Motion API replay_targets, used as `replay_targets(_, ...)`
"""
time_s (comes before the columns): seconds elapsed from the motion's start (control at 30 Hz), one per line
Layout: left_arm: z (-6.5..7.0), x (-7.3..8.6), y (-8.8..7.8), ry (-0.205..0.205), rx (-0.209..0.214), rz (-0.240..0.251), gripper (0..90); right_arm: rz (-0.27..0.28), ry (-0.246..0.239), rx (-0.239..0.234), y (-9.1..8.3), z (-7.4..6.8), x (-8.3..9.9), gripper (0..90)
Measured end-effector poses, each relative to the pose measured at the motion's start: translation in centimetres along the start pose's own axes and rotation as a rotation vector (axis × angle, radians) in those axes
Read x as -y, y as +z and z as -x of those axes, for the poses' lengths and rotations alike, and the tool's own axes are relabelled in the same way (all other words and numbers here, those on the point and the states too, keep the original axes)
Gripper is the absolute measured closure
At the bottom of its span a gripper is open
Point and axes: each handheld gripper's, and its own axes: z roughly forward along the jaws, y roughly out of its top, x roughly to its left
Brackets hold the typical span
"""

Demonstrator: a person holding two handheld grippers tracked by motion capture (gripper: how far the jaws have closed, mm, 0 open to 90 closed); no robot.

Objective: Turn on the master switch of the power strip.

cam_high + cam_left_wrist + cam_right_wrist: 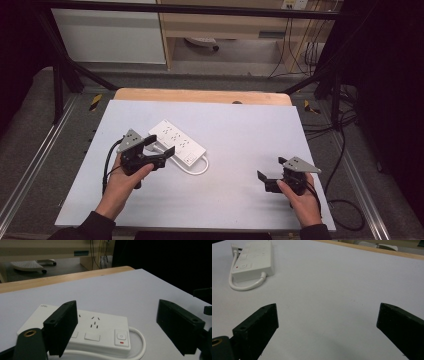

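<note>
One white power strip [177, 140] lies on the pale tabletop [240, 135], with one short white cable [196, 169] looping from its switch end. The left gripper [159, 146] sits at that strip: its two black jaws stand spread, one over the strip's near edge, the other out past the switch end, with nothing pinched between them. The right gripper [272, 173] rests well apart from the strip, its two jaws also spread wide over bare tabletop. From the right gripper view, the strip lies far beyond its left jaw.
</note>
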Motion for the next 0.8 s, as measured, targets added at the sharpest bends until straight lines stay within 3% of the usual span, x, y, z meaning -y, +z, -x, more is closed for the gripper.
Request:
replay_targets(0.33, 0.7, -0.6, 1.4, 0.008, 0.005, -0.011, 17.1, 0.002, 0.01, -0.003, -0.1, 0.0, 0.0, 4.2)
replay_targets(0.8, 1.1, -1.1, 3.2, 0.023, 0.015, -0.042, 8.6, 0.002, 0.012, -0.006, -0.1, 0.0, 0.0, 4.1)
